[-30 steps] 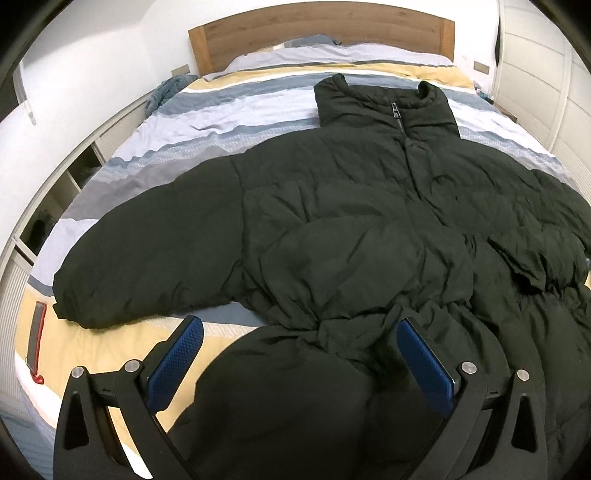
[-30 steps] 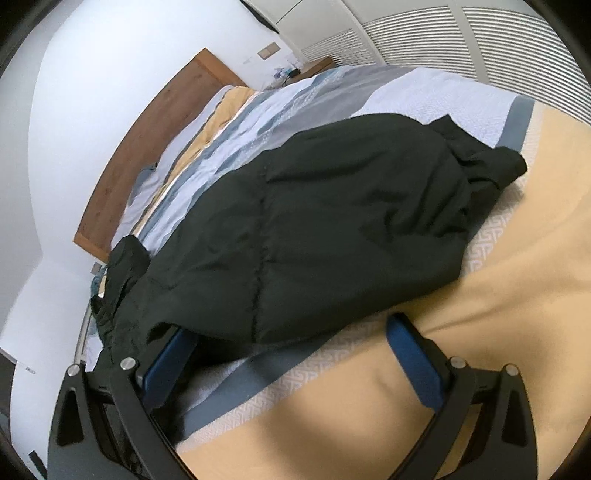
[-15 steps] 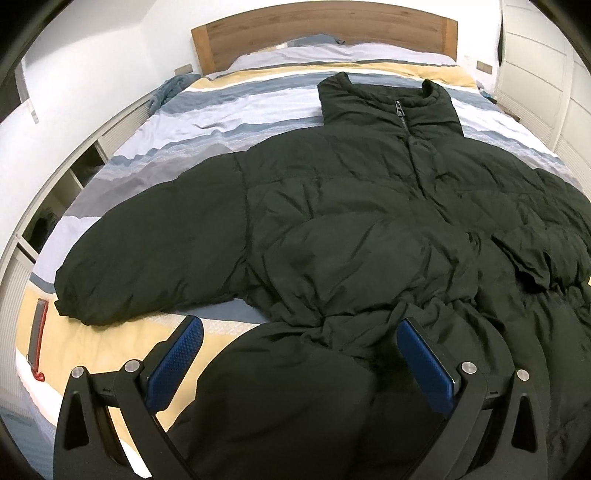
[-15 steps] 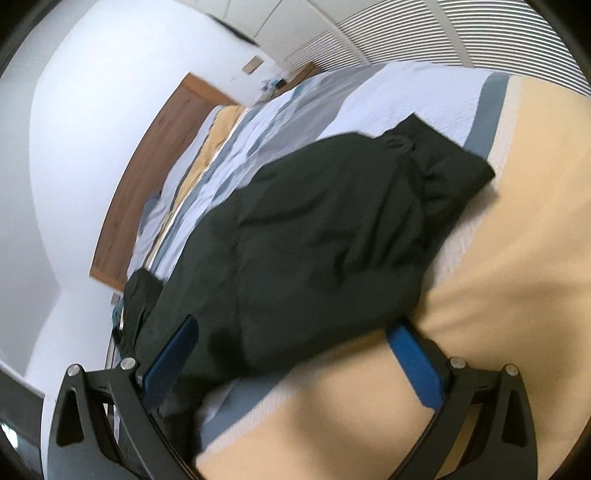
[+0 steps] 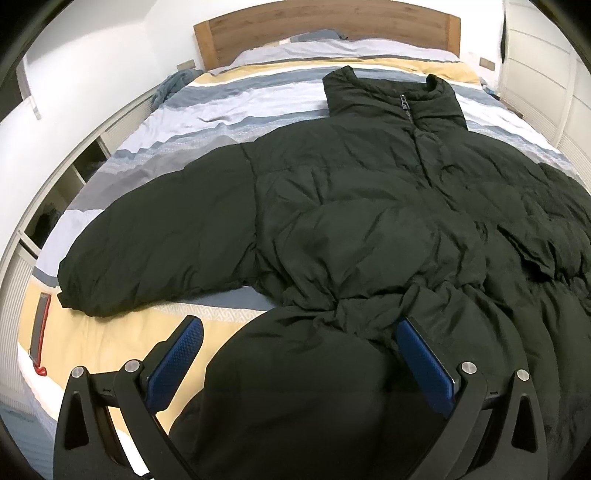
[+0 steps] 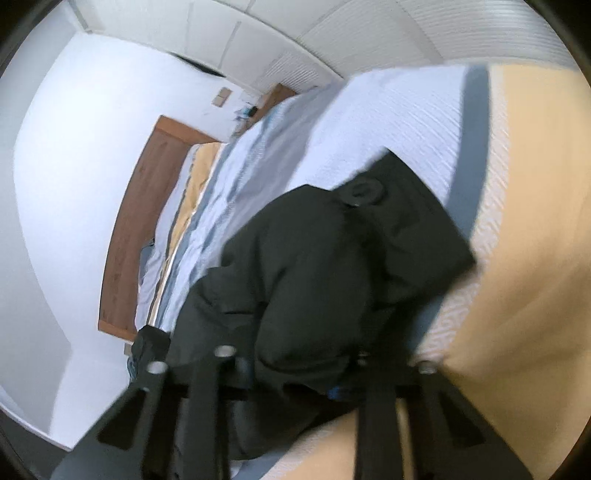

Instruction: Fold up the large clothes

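Note:
A large black puffer jacket [image 5: 351, 221] lies front up on the bed, its collar [image 5: 395, 99] toward the headboard and one sleeve [image 5: 159, 251] spread to the left. My left gripper [image 5: 299, 354] hangs open over the bunched hem, its blue pads wide apart on either side of the fabric. In the blurred right wrist view, the jacket's other sleeve [image 6: 332, 258] fills the middle, its cuff [image 6: 406, 221] pointing away. My right gripper [image 6: 295, 376] is closing, its jaws drawn in on the sleeve fabric bunched between them.
The striped duvet [image 5: 258, 92] covers the bed below a wooden headboard [image 5: 325, 26]. Open shelves [image 5: 55, 206] run along the left side, white wardrobe doors [image 5: 535, 55] along the right. A red-edged flat object [image 5: 38, 332] lies near the bed's left corner. A blue cloth [image 5: 173, 83] sits by the pillows.
My right gripper has rolled, moved along the sleeve toward the cuff and gone from wide open to closed on the fabric. The left gripper has stayed put.

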A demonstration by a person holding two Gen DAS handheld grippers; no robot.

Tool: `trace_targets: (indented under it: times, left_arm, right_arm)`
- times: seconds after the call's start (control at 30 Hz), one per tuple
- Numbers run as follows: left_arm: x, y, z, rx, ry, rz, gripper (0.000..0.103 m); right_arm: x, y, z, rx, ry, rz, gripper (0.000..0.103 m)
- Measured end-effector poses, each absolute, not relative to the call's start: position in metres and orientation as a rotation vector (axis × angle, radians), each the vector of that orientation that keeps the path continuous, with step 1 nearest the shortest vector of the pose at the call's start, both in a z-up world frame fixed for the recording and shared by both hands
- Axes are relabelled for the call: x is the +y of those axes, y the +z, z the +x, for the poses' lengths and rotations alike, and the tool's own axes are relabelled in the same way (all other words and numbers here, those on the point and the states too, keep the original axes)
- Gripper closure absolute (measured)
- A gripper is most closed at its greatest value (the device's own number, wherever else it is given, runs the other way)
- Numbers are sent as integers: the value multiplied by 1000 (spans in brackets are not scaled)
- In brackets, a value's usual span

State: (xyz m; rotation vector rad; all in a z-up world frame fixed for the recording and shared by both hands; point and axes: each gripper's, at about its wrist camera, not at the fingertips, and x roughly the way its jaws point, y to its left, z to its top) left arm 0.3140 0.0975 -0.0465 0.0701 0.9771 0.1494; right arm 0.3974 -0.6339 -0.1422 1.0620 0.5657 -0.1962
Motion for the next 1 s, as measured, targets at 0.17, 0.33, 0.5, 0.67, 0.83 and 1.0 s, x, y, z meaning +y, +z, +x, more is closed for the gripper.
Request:
trace_targets:
  times: [0.17,0.33,0.5,0.67,0.83,1.0]
  left_arm:
    - [96,-33,304,930,130,49,1]
    - [100,-17,291,888,119,31,1]
    - [108,-6,276,874,113,-2,1]
    - [114,3,261,867,116,-4,1]
    - [125,14,246,854,122,-42,1]
    - [130,21,234,846,119,-56,1]
  right_arm:
    - [-617,-99,404,551,-153,927,91]
    - [-579,-45,413,532,-46,773,91]
    - [-528,0,416,521,76,647,91]
    - [-472,28,415,533,191,532,91]
    - [-405,37,411,577,302,431,91]
    - [-349,29,407,636,375,361,91]
